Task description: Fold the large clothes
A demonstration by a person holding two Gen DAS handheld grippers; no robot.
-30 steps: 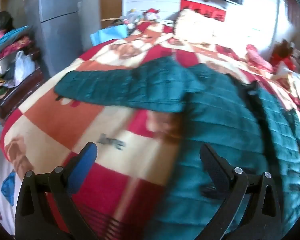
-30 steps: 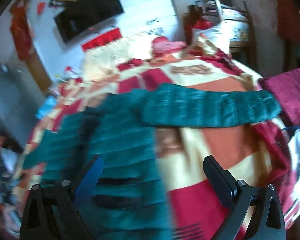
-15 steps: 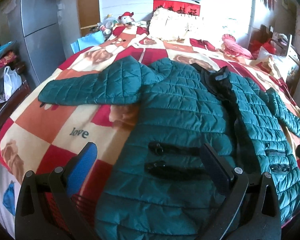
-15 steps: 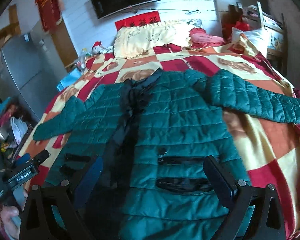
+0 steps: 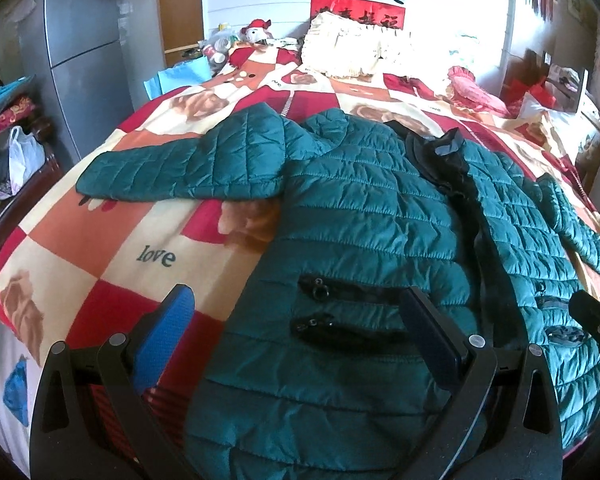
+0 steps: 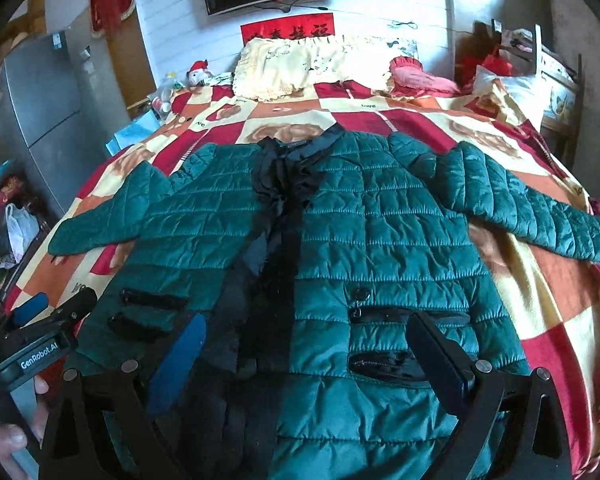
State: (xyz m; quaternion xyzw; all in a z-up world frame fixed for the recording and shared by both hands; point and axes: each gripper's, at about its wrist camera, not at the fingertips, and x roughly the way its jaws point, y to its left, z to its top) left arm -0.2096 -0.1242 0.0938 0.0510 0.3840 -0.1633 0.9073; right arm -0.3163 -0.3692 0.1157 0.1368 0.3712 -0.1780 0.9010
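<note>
Across the wide bed (image 6: 548, 312) with its red, orange and cream checked blanket lay the teal quilted puffer jacket (image 6: 380, 248), front up and unfolded, its sleeves spread out to left and right and its black placket running down the middle. At the far end rested a cream frilled pillow (image 6: 308, 66). Near the hem, the left tool (image 5: 296, 328) hovered over the jacket's left pockets, jaws spread wide and gripping nothing. Likewise the right tool (image 6: 312, 354) hung released above the right pockets, fingers well apart.
</note>
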